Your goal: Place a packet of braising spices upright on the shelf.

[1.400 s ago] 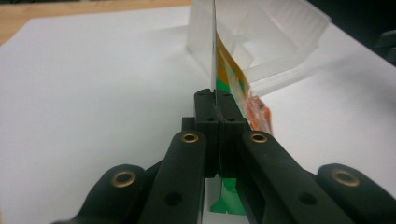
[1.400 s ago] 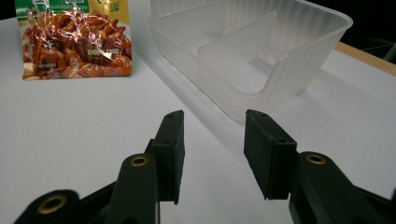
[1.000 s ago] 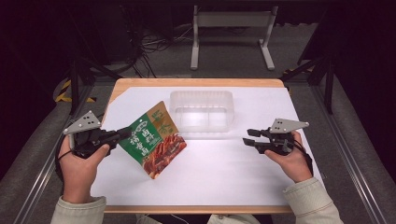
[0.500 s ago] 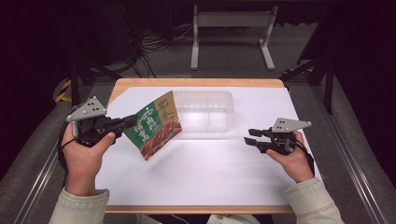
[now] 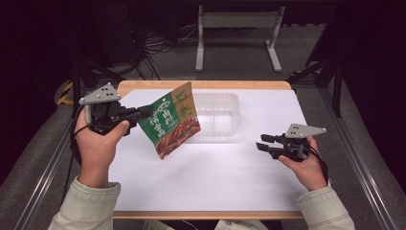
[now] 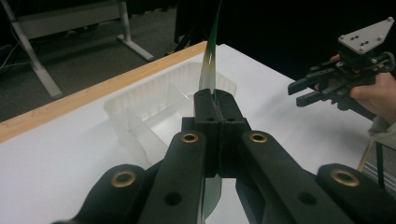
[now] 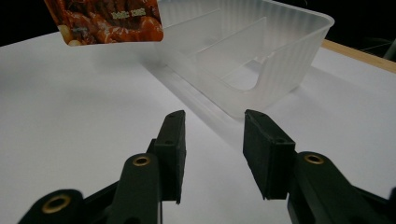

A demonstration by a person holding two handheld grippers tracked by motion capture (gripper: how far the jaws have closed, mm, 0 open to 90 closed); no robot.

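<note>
I am looking across a dark room with a grey floor (image 5: 230,52), where a pale metal frame (image 5: 238,28) is standing beyond the far edge and black cables are lying to the left of it. The counter (image 5: 230,182) is showing a white top with a wooden rim along its far and near edges, and metal rails are running down both sides. A clear plastic tray (image 5: 218,112) is sitting on the far middle of the counter; in the right gripper view its inner dividers are showing (image 7: 252,42).

I am holding a green and red snack bag (image 5: 170,124) clear of the counter, tilted, just left of the tray and partly covering the tray's left end. The left tongs (image 5: 143,113) are clamped together on the bag's left edge; in the left gripper view the bag (image 6: 208,60) is appearing edge-on, rising from the closed jaws. The bag's top is being cut off in the right gripper view (image 7: 107,21), and its print is too small for me to read.

The right tongs (image 5: 263,142) are hovering to the right above the counter, well apart from the tray, with a gap standing between the jaws and nothing in it.
</note>
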